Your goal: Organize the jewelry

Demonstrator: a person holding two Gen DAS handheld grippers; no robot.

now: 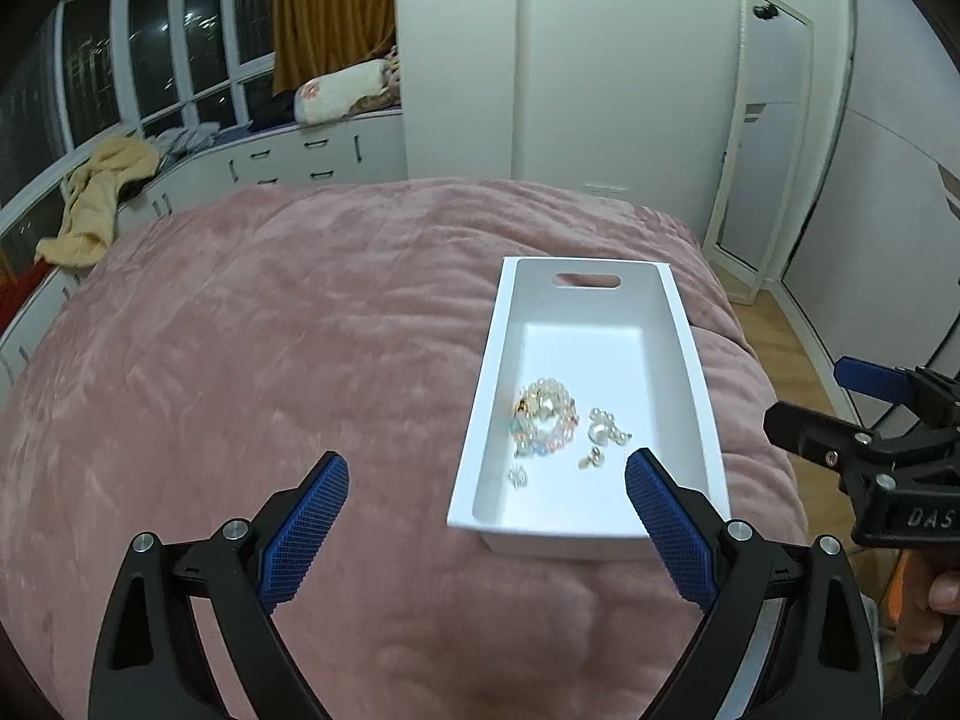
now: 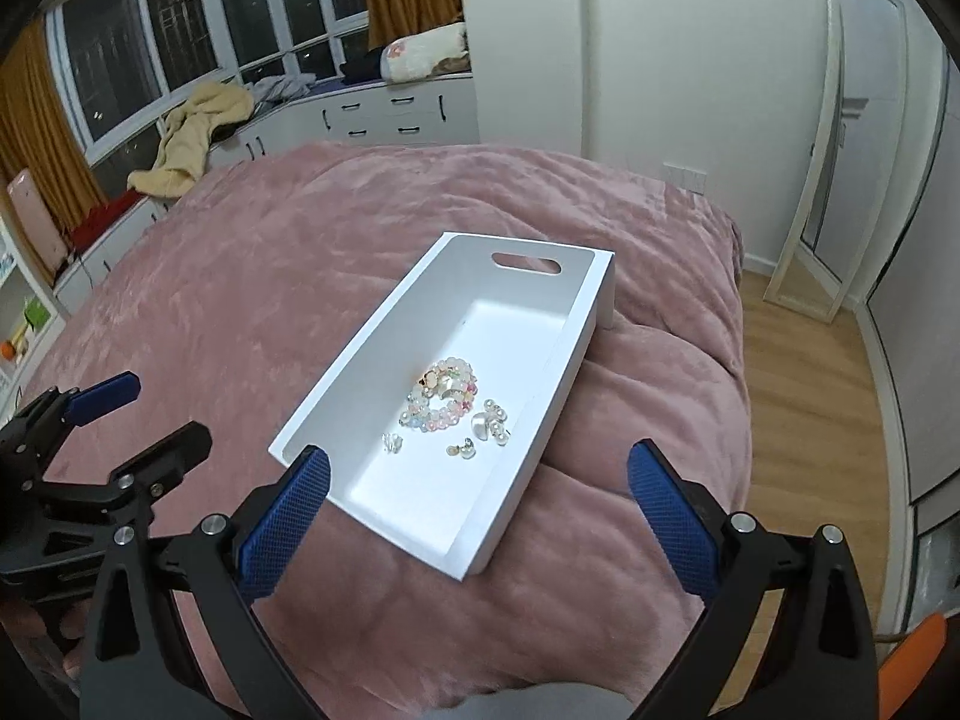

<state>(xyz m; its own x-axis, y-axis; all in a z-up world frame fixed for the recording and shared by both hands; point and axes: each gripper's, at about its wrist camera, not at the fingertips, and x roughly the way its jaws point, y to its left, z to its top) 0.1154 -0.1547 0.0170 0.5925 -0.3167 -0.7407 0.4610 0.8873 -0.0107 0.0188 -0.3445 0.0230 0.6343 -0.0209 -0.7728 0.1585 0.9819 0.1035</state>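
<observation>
A white rectangular tray with a handle slot lies on the pink bedspread; it also shows in the right wrist view. Inside lie a beaded bracelet, pearl earrings and small clear pieces. My left gripper is open and empty, just short of the tray's near end. My right gripper is open and empty, above the tray's near end. The right gripper also shows at the right edge of the left wrist view.
The pink bedspread covers the bed. White drawers with heaped clothes run below the windows. A leaning mirror and wooden floor lie to the right of the bed.
</observation>
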